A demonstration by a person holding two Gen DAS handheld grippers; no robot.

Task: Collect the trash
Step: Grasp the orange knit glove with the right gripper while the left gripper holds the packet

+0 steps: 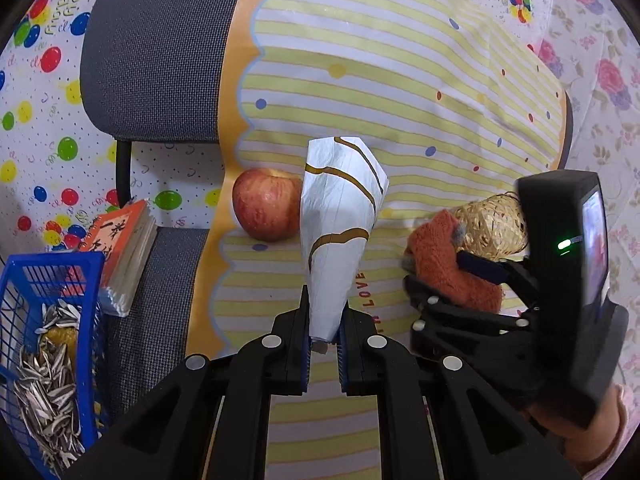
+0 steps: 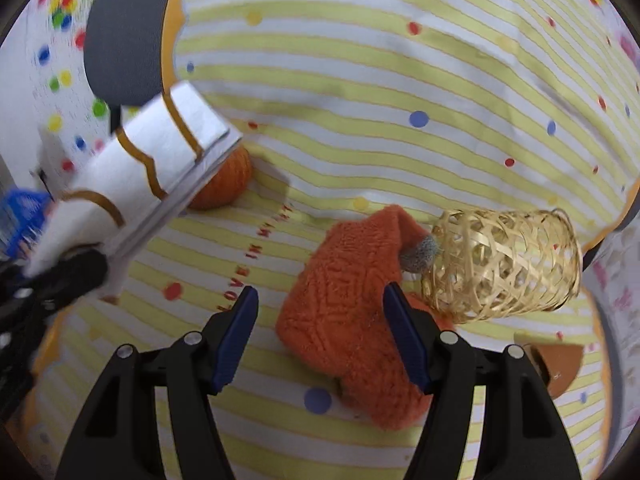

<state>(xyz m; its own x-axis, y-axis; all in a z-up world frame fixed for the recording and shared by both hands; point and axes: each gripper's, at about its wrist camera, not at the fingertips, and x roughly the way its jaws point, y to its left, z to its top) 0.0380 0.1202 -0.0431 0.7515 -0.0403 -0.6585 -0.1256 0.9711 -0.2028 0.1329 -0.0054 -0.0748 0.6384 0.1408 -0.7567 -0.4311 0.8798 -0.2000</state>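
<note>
My left gripper (image 1: pixel 324 340) is shut on a white paper packet (image 1: pixel 338 216) with gold-brown lines and holds it above the striped tablecloth; the packet also shows in the right wrist view (image 2: pixel 136 176), at the left. A red apple (image 1: pixel 266 204) lies just behind the packet. My right gripper (image 2: pixel 320 312) is open, its blue pads either side of an orange knitted sock (image 2: pixel 352 300) lying on the cloth. It also shows in the left wrist view (image 1: pixel 460 272). A blue basket (image 1: pixel 44 320) holding sunflower seed shells sits at the lower left.
A woven bamboo basket (image 2: pixel 504 264) lies on its side next to the sock. A grey office chair (image 1: pixel 160 52) stands left of the table, with an orange book (image 1: pixel 120 248) on its seat. A brown cardboard piece (image 2: pixel 560 364) lies at right.
</note>
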